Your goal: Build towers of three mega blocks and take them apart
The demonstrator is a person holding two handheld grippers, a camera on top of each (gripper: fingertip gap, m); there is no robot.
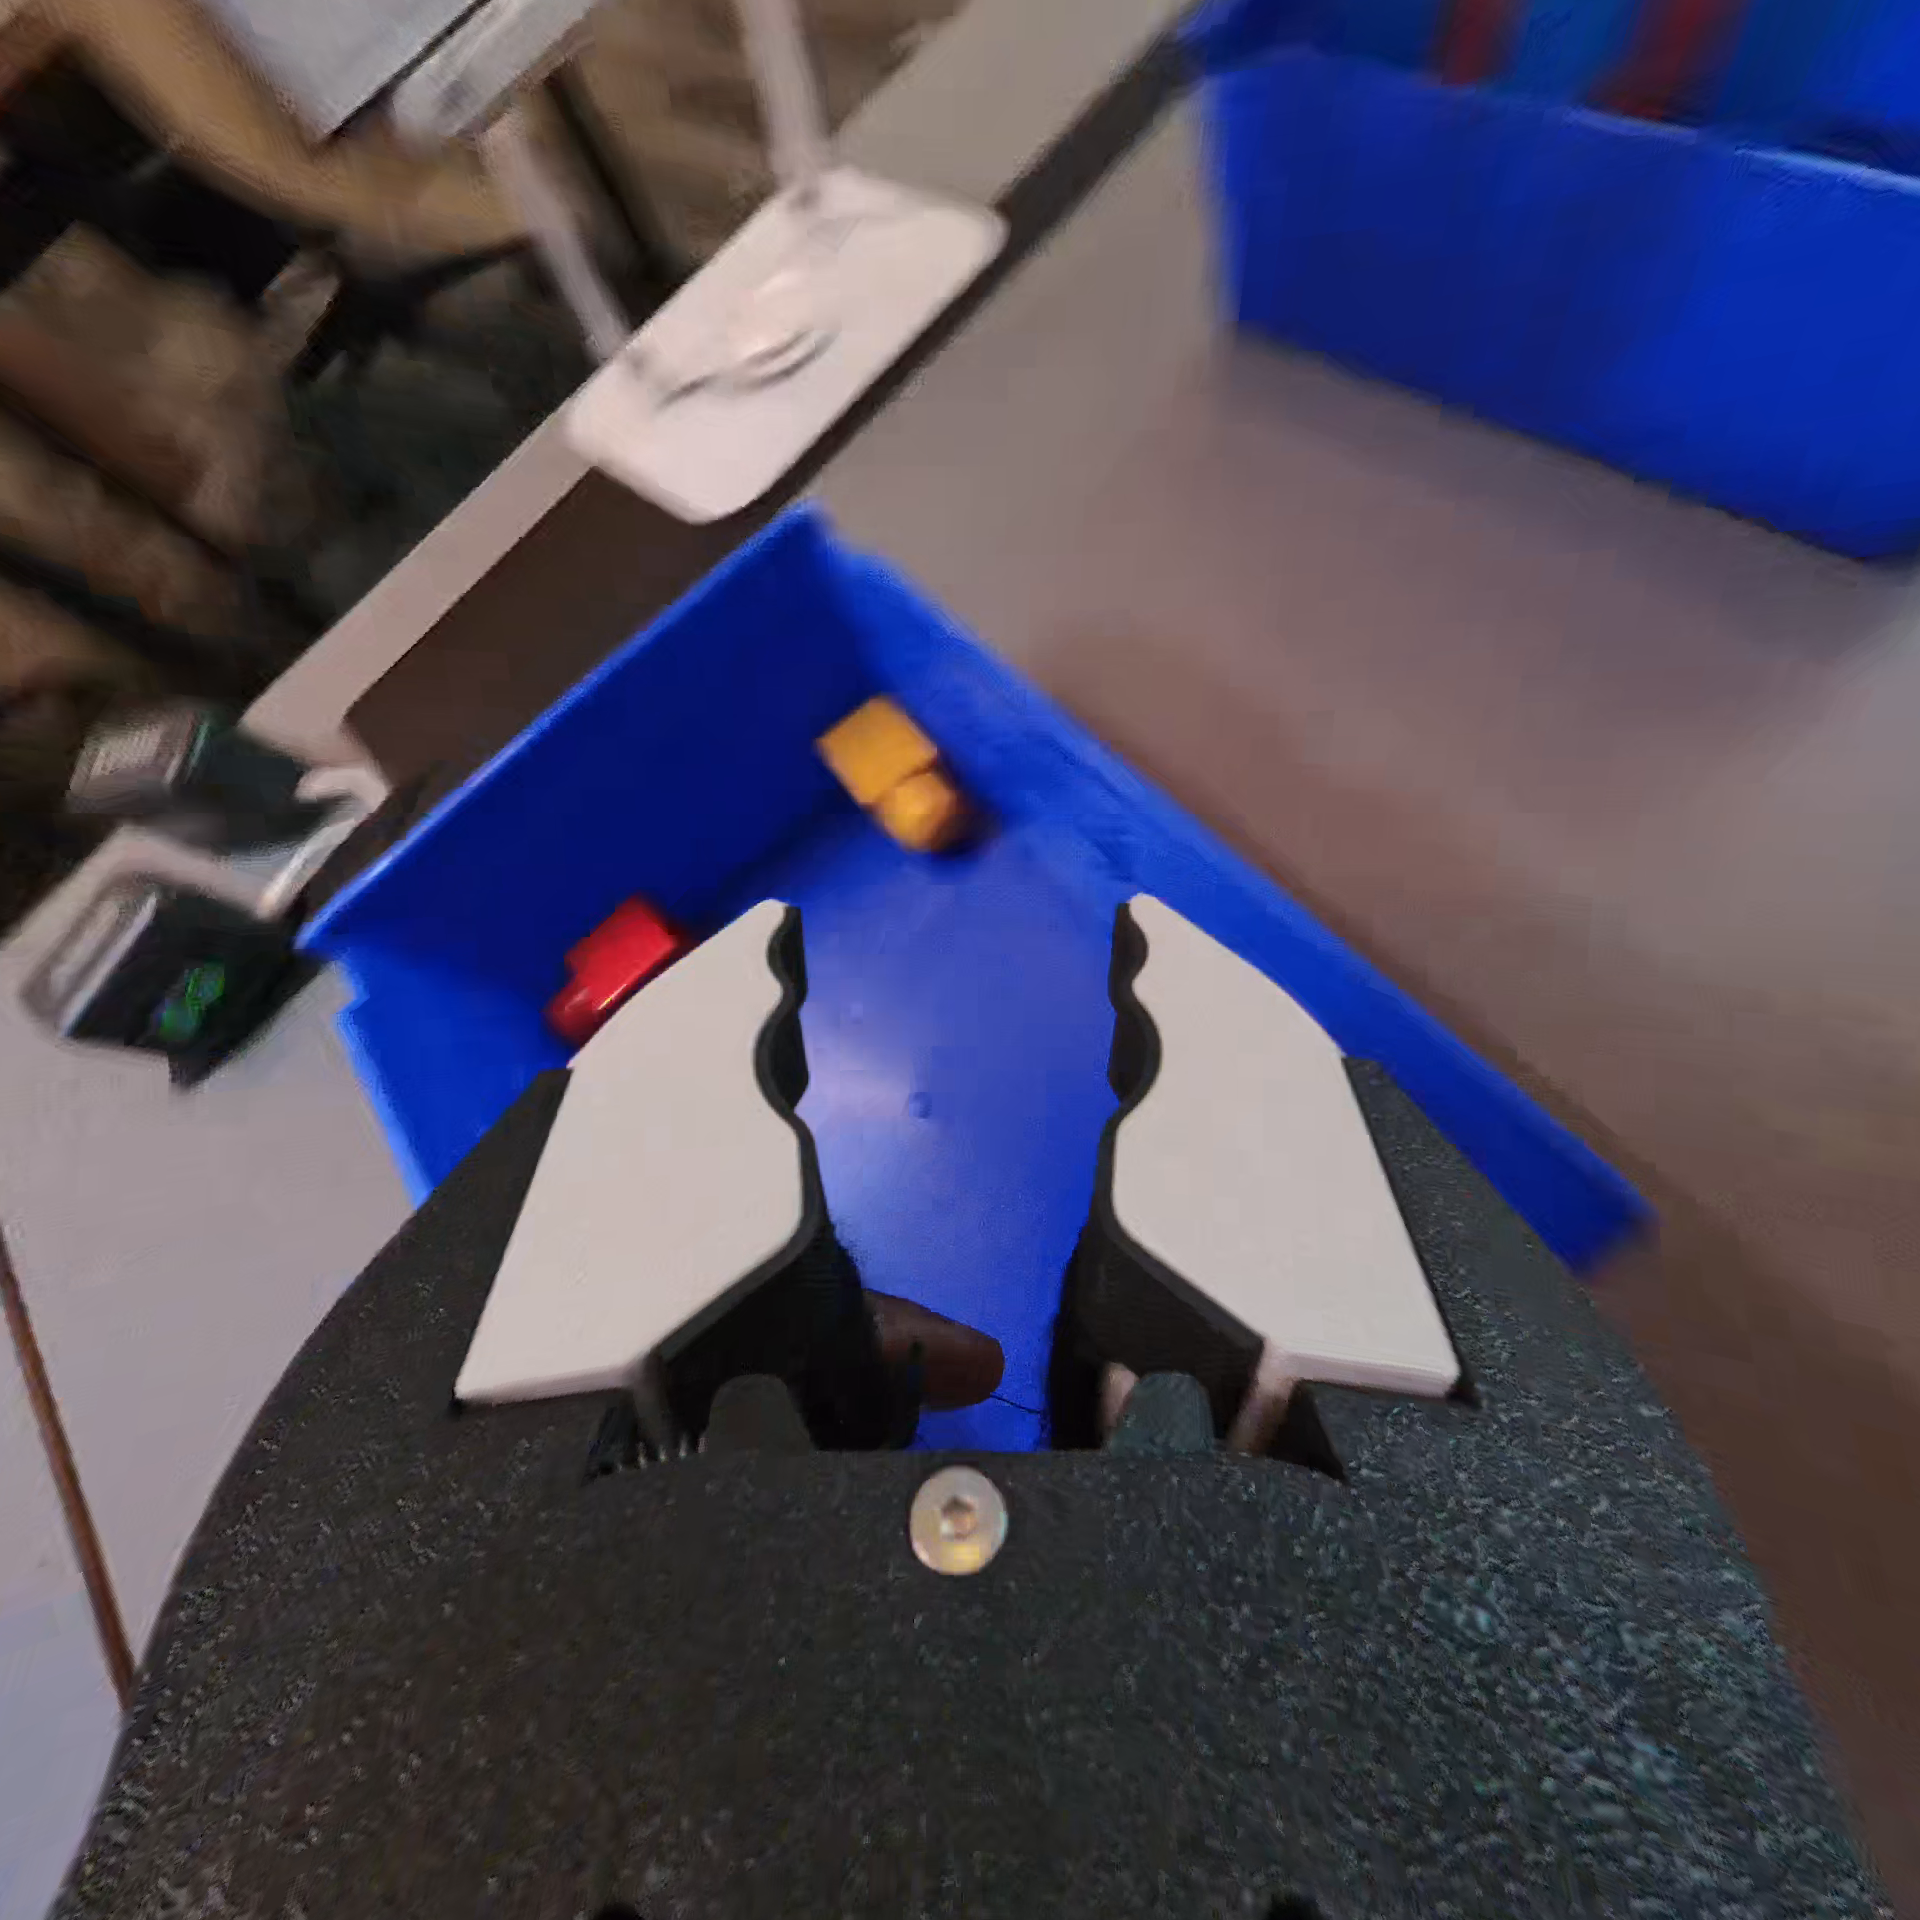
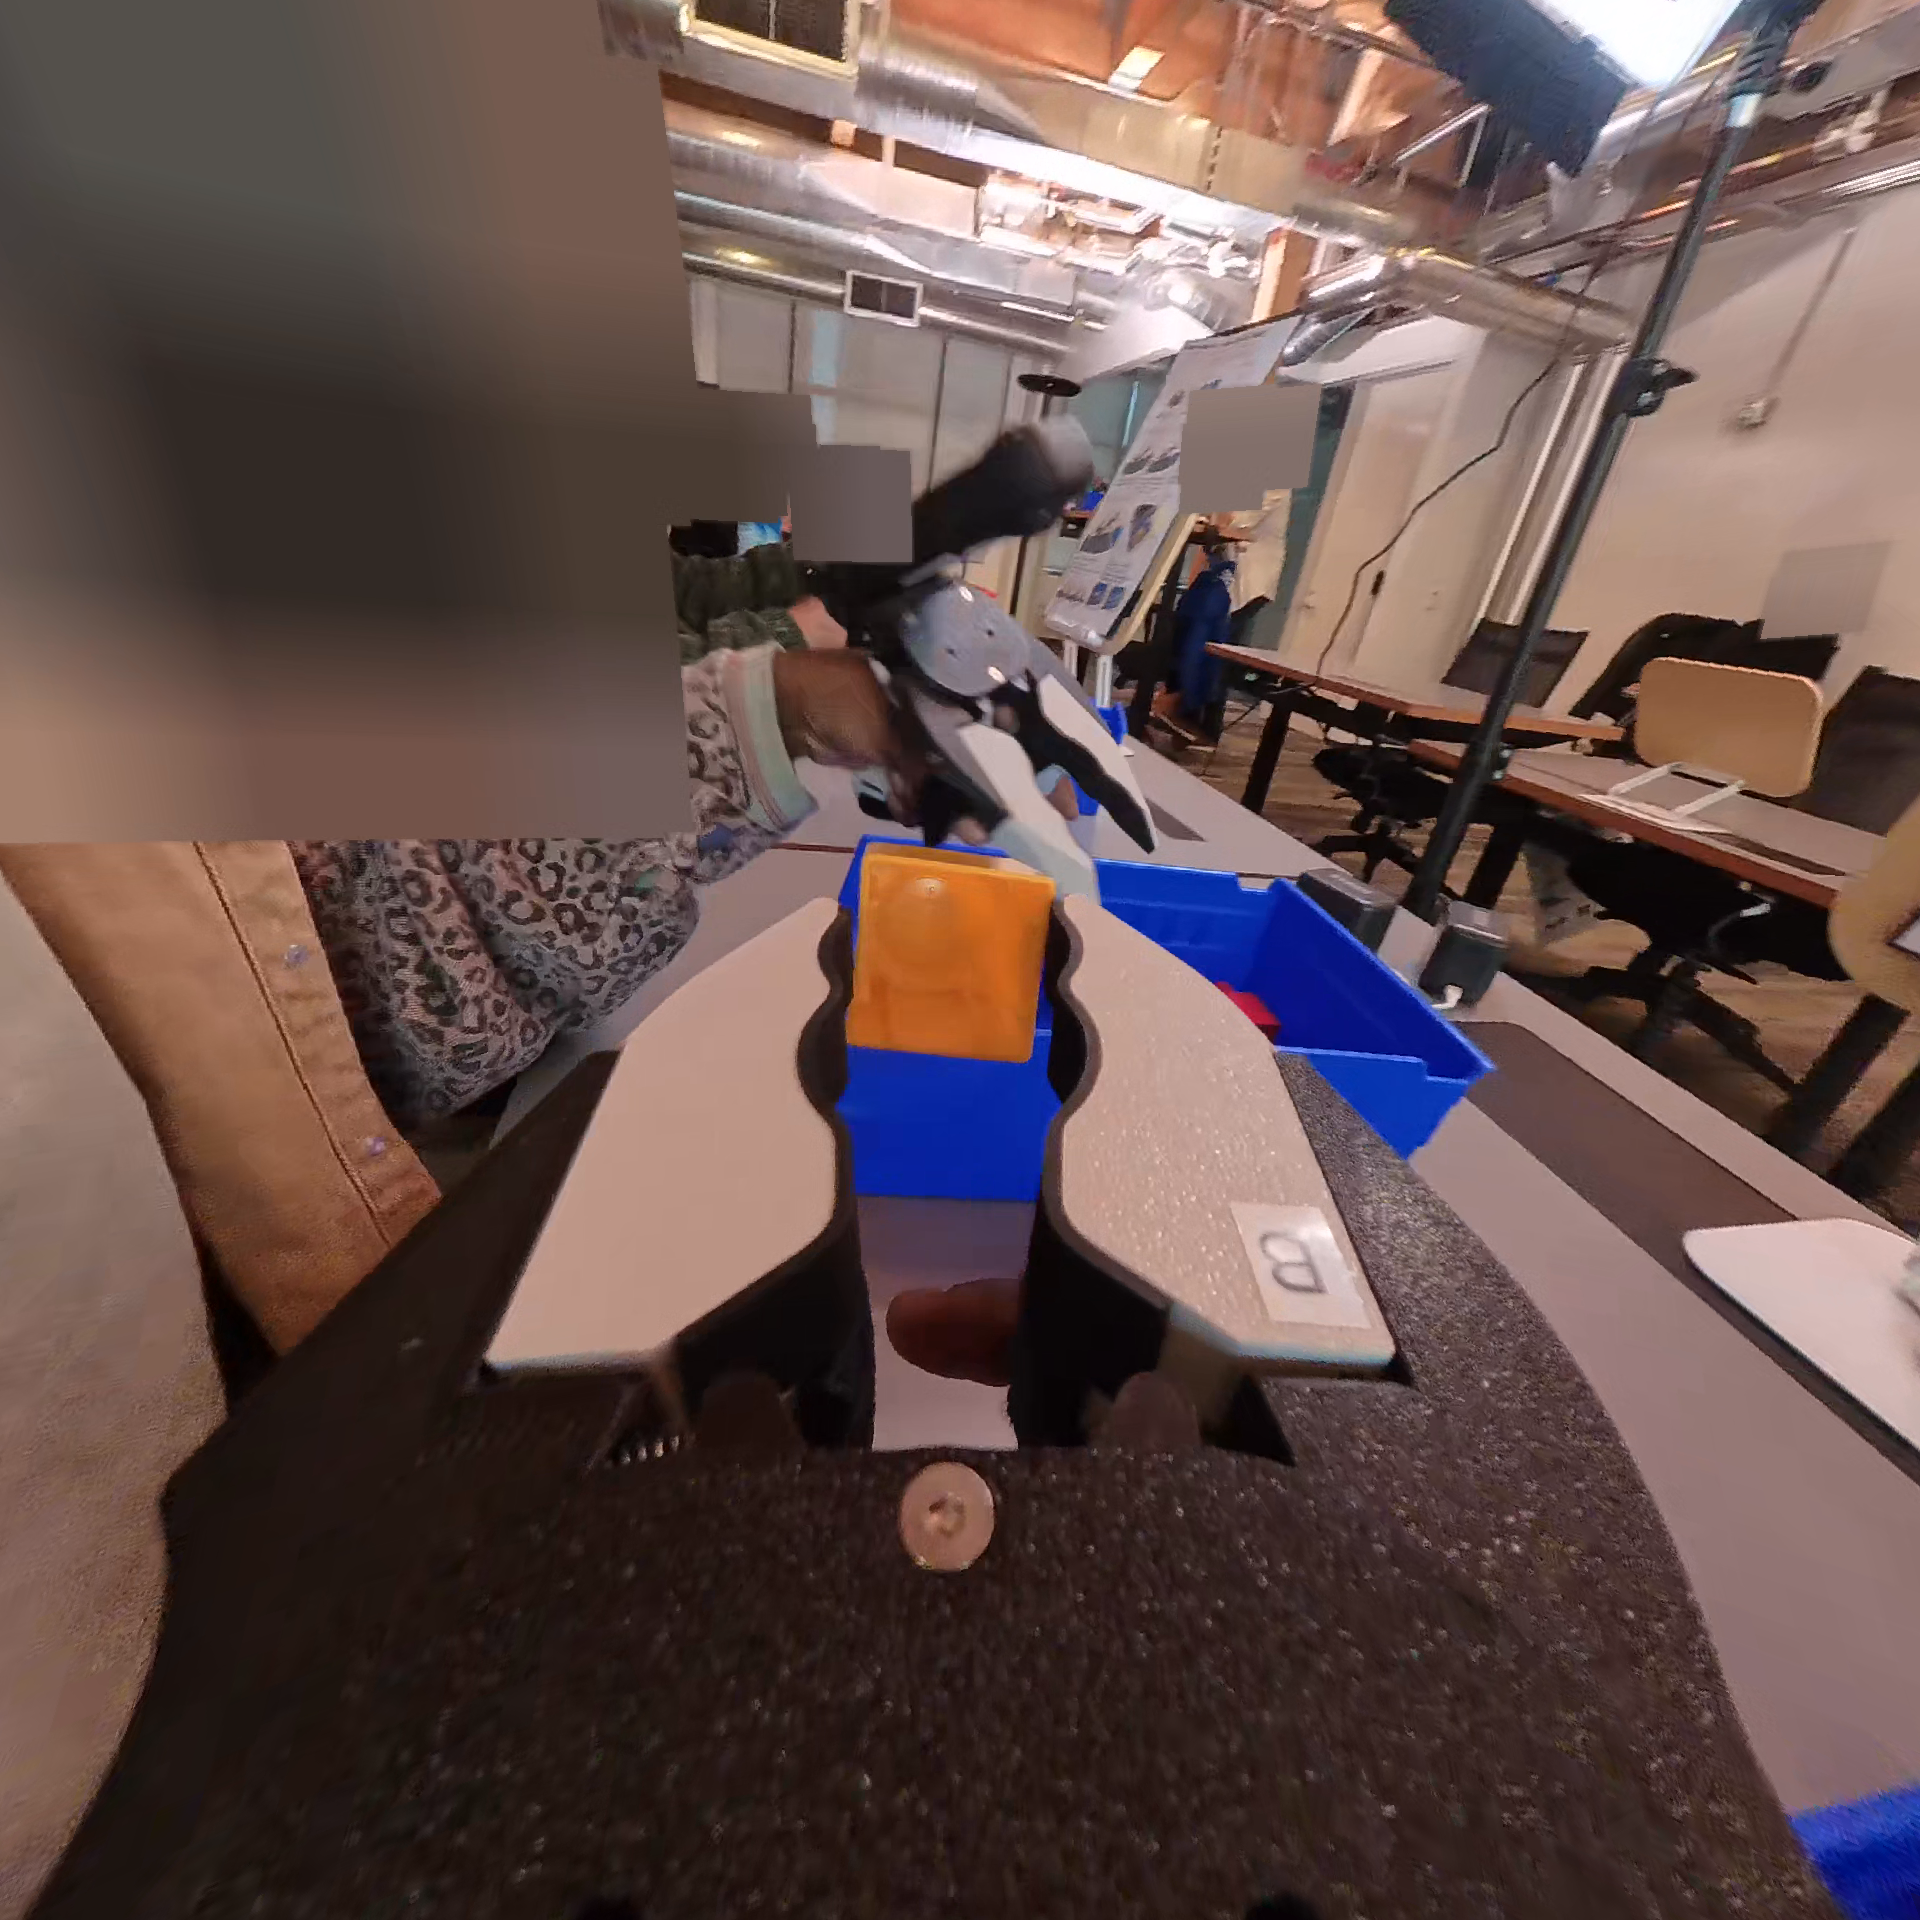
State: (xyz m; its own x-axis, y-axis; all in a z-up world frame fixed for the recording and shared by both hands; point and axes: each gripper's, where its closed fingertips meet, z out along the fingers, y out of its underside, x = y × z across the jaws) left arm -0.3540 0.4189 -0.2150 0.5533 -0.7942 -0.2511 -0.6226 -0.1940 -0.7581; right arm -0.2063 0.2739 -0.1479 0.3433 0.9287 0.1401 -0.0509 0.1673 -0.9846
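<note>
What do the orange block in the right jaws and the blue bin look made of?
Orange block: seemingly moulded plastic, smooth and semi-glossy, with a soft highlight on its rounded dome. Blue bin: likely rigid plastic, uniform saturated colour, thin straight walls, faint sheen on its floor.

Black tool (image 2: pixel 945 961), grey fingers (image 2: pixel 686 1143), leopard-print sleeve (image 2: pixel 717 748)
</note>
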